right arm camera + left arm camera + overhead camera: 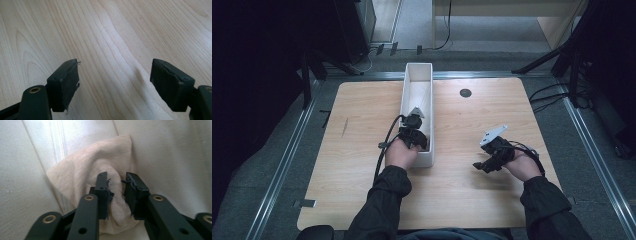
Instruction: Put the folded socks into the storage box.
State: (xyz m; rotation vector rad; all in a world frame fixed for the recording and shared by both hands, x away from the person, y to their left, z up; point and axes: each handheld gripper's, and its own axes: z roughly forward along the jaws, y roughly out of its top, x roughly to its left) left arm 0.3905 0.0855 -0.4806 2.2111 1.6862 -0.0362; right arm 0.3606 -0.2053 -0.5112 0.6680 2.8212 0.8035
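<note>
The left claw (418, 141) reaches down into the near end of a long white box (426, 159) that stands lengthwise in the middle of the worktop (362, 130). In the left gripper view a cream cloth (82, 172) lies bunched on the floor of the box, pushed up into the corner where two of the box walls meet. The left claw (117, 180) sits over the middle of that cloth, and a raised fold of the fabric stands between its two jaws. The jaws are only a little apart, with a narrow gap between them; the fold fills most of that gap and touches the inner faces, but whether the pads press on it or have just let go I cannot tell. The rest of the cloth spreads away from the claw toward the box corner and along the box wall.

The right claw (486, 161) rests well to the right of the box, low over bare wood, pointing toward the box. In the right gripper view its jaws are spread wide, with nothing but wood grain between them.
</note>
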